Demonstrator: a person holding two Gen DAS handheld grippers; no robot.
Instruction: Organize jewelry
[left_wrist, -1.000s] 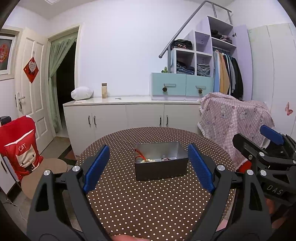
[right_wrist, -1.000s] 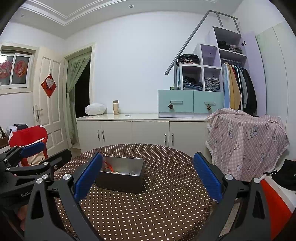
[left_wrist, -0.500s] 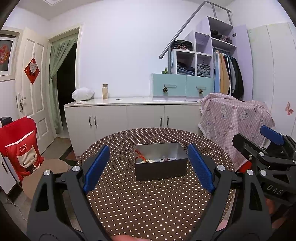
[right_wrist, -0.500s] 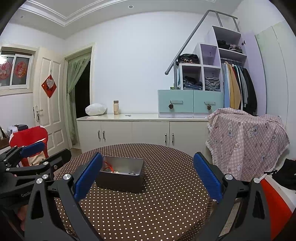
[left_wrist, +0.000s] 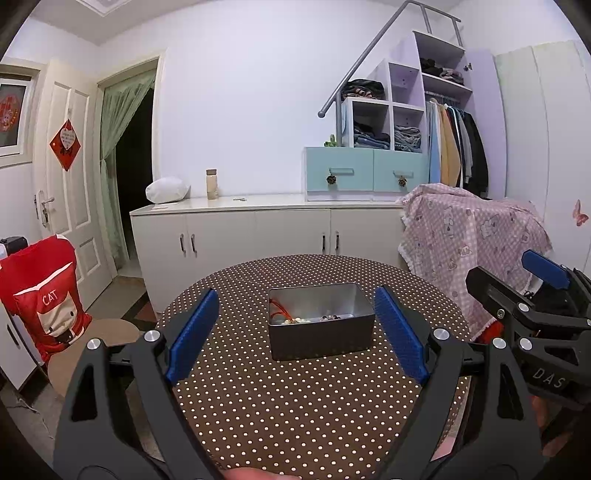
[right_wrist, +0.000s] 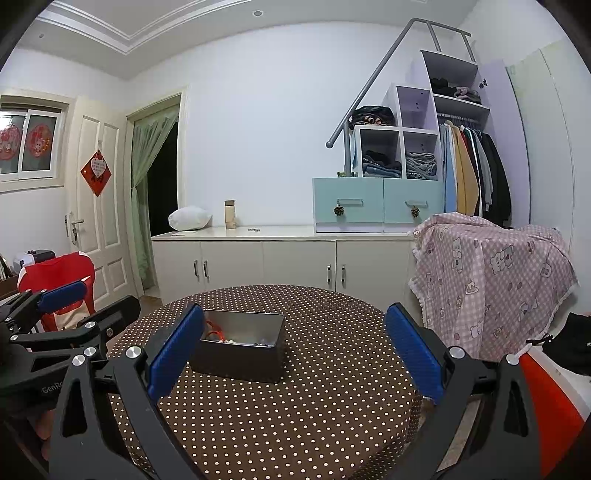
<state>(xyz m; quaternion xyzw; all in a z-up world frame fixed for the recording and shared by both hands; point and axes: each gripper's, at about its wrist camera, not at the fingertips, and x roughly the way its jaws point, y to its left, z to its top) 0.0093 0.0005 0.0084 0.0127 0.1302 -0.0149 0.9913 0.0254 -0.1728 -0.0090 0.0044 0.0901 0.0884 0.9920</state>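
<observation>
Both tools, left tool (left_wrist: 295, 332) and right tool (right_wrist: 291, 347), hang wide open and empty over the dotted counter (left_wrist: 295, 406). Beads sit inside the metal tin (left_wrist: 320, 320).

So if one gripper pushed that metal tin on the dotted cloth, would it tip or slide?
The metal tin is low and broad with a flat base, so it would probably slide, not tip. The tablecloth may drag or bunch under it. The beaded jewelry lies loose inside and would likely shift.
</observation>
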